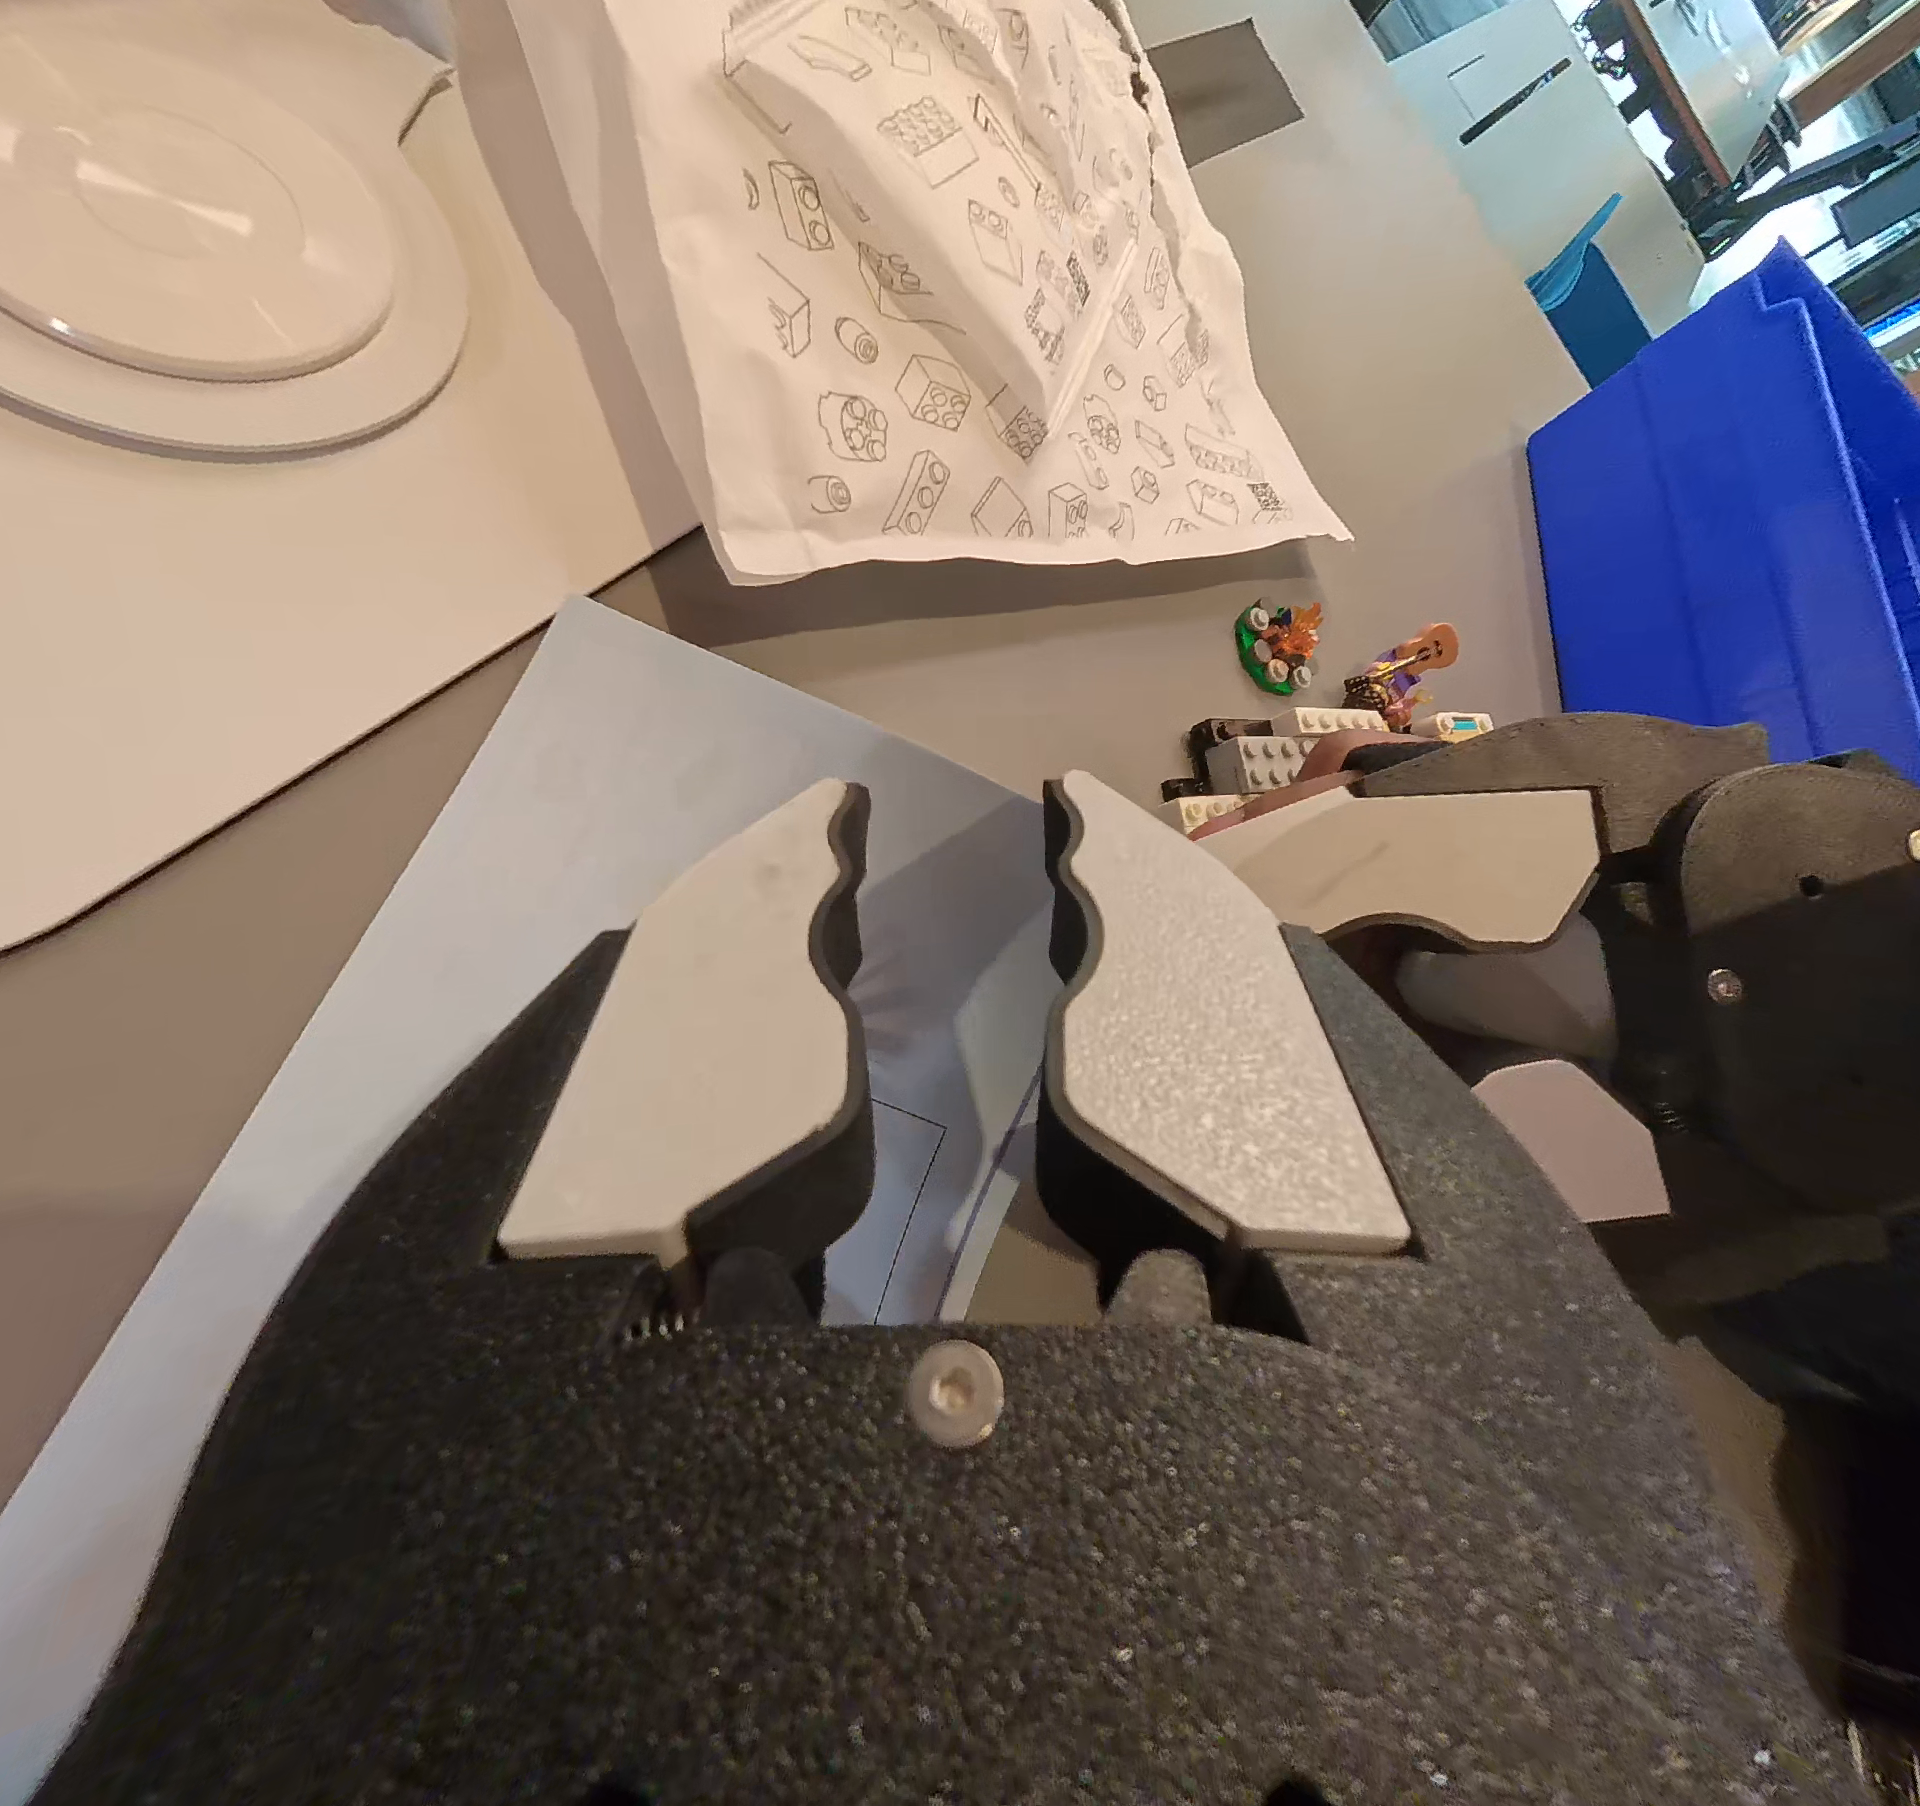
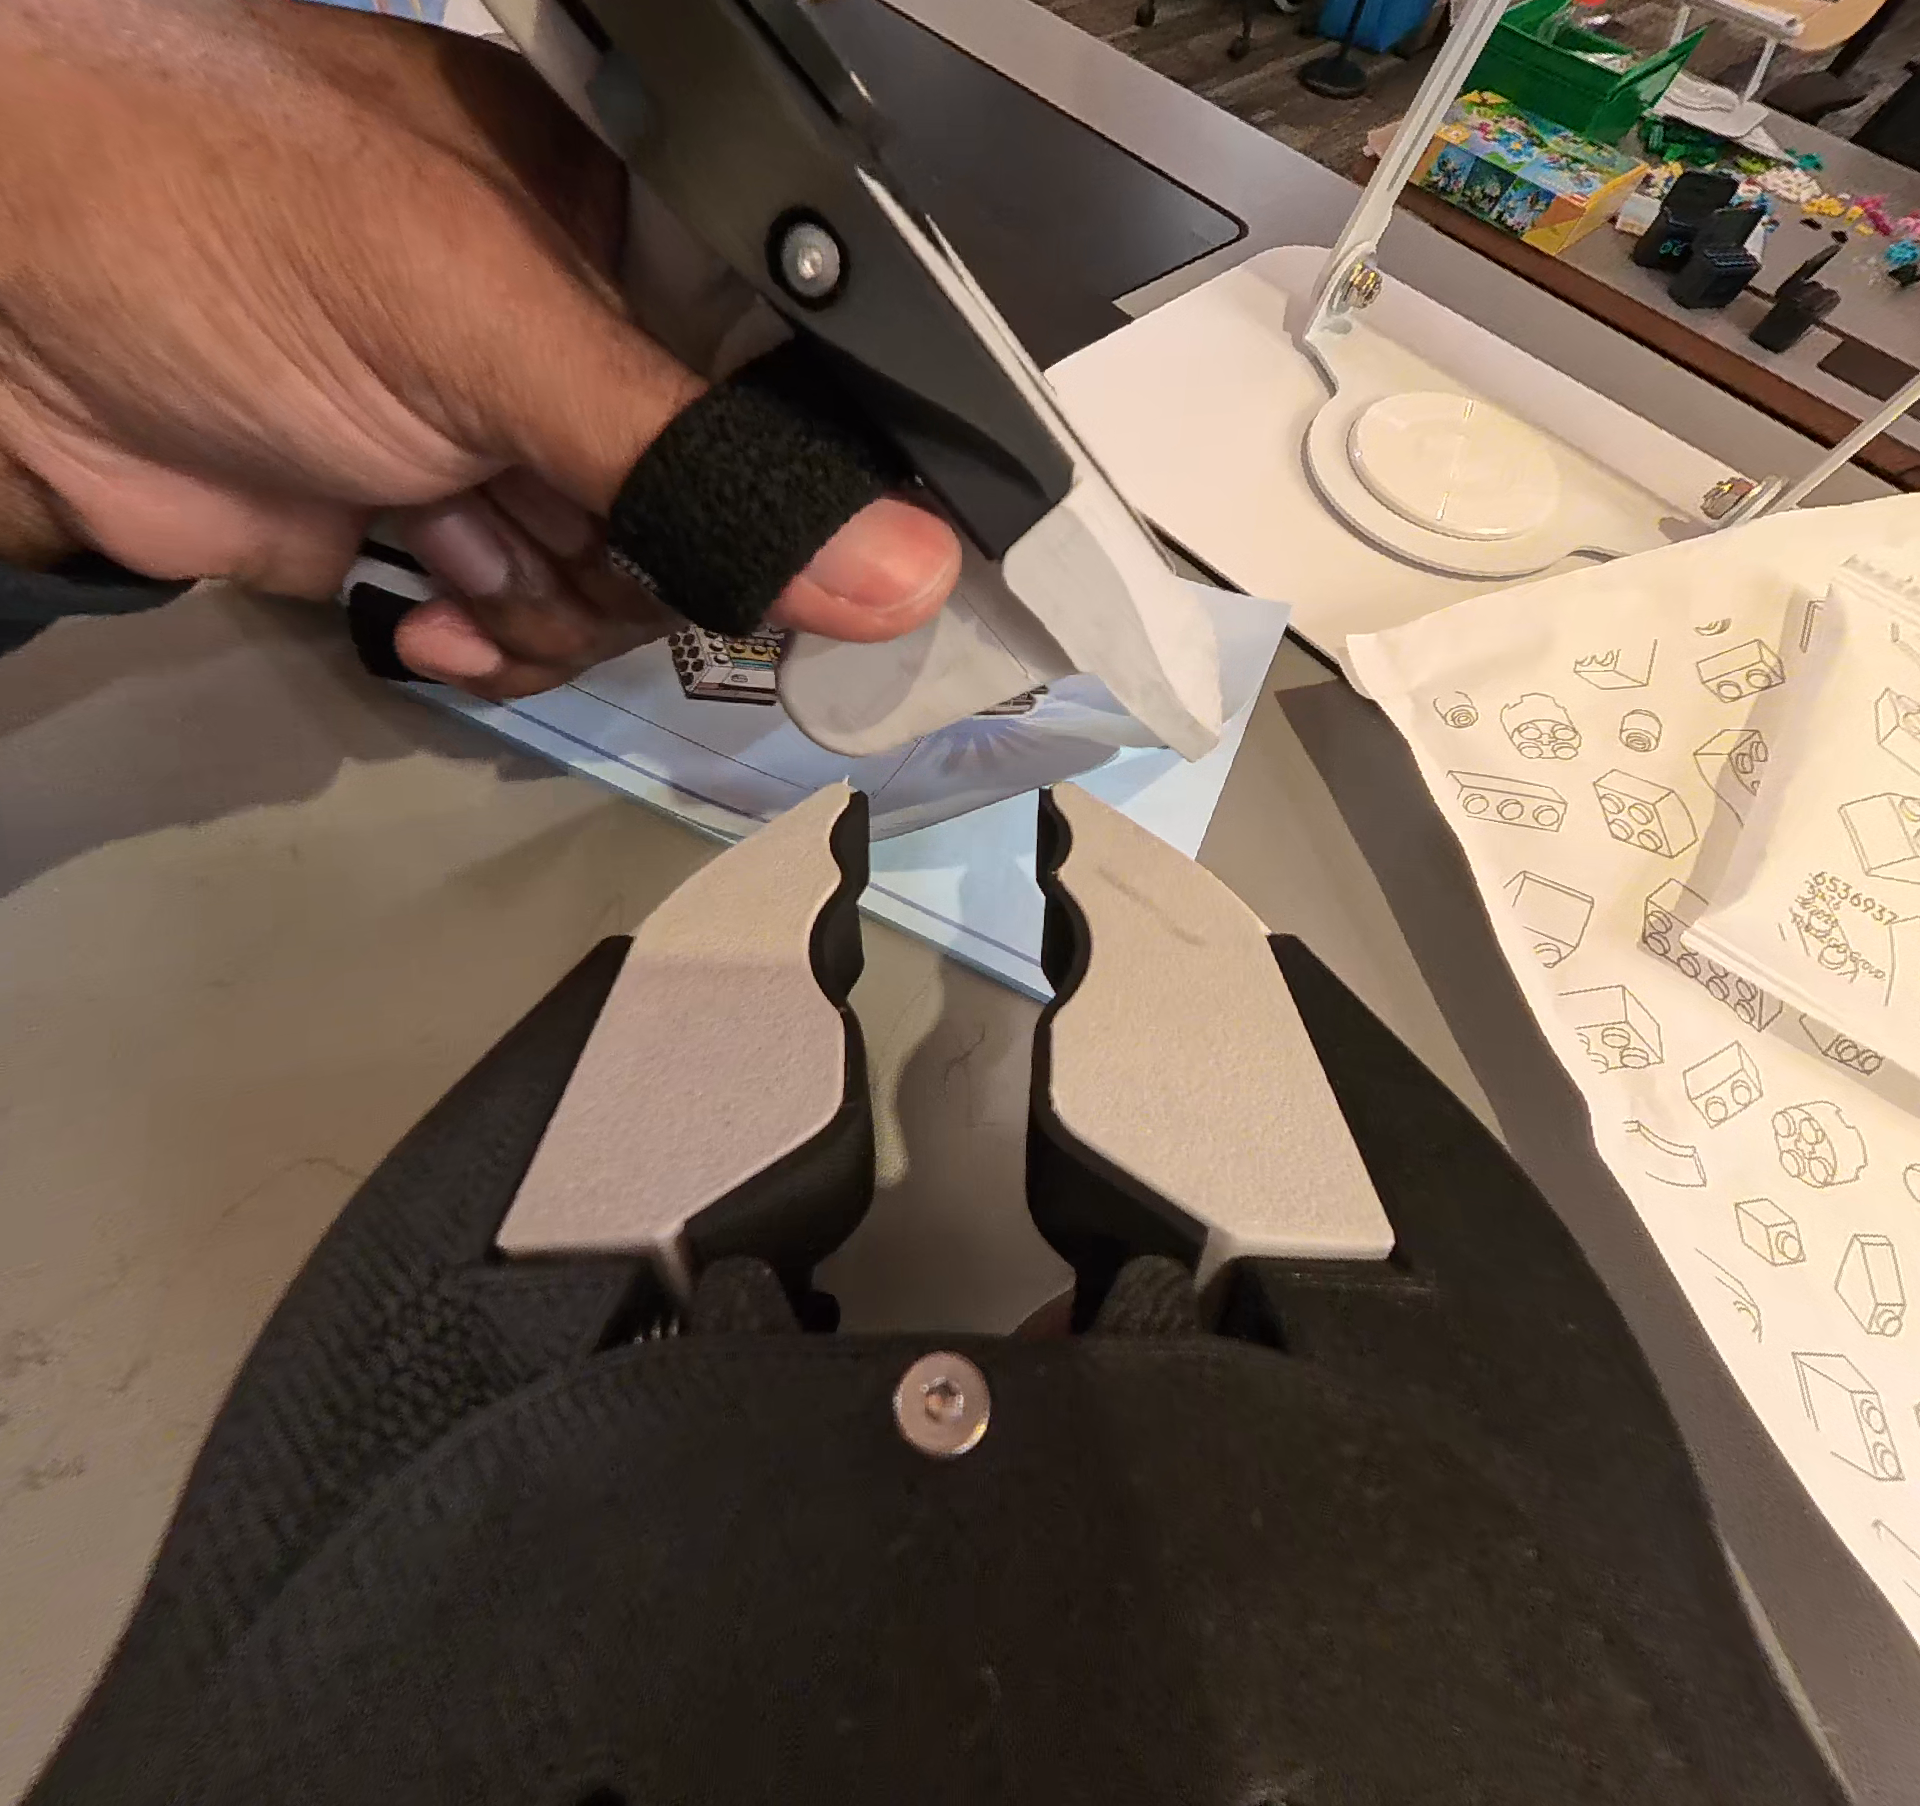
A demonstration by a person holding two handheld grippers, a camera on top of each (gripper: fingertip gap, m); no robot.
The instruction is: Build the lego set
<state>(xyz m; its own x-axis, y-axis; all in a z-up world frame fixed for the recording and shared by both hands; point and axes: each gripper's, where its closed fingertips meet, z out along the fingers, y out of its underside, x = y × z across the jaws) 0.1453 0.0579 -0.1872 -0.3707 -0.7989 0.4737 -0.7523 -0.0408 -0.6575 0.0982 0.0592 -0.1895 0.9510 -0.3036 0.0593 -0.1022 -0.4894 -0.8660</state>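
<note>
A light blue instruction booklet lies on the grey table. My left gripper is open right above it. A page of the booklet curls up in the gap between the pads, which do not press on it. In the right wrist view a hand holds this left gripper over the booklet, with a lifted page corner at its far finger. My right gripper is open and empty at the booklet's near edge. It also shows on its side in the left wrist view.
A white paper bag printed with brick drawings lies beyond the booklet. Loose white and black bricks, a green round piece and a small figure with a guitar sit near a blue bin. A white stand base is behind. The green round piece is about 15 cm from both grippers' fingertips.
</note>
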